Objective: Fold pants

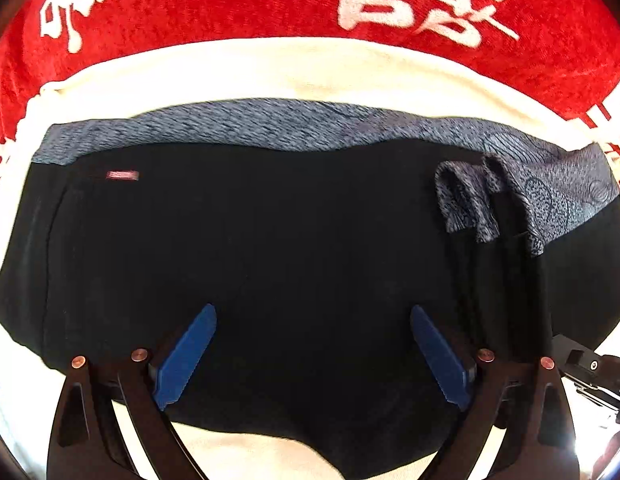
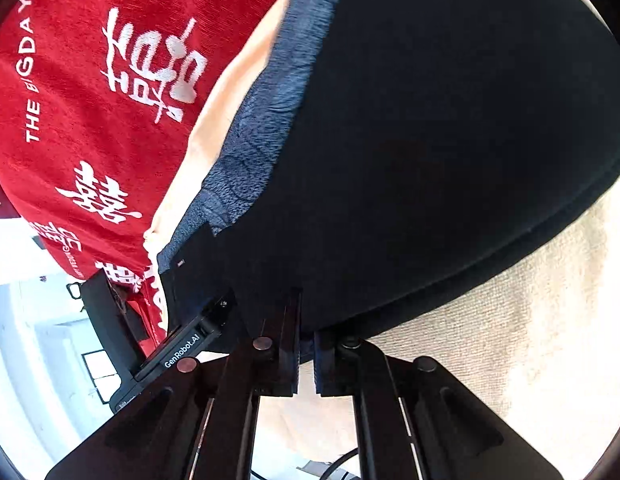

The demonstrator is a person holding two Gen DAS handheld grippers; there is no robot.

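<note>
**Two grippers at the near hem of the folded pants.**

Nearest me, my right gripper (image 2: 306, 354) had its jaws drawn almost together on the near edge of the black pants (image 2: 430, 160); the dark fabric ran down into the narrow slot between the pads, so I read it as pinched. My left gripper (image 1: 313, 356) pointed down over the same garment, its blue fingers (image 1: 185, 360) spread wide with nothing between them, the cloth lying flat beneath. The pants (image 1: 269, 240) lay folded on a cream cloth (image 1: 269, 72), which showed bare along the near hem and beyond the far edge. A grey patterned waistband (image 1: 249, 128) marked that far edge, one flap turned over at the right. Farthest lay a red fabric (image 1: 229, 4) with white characters.
</note>
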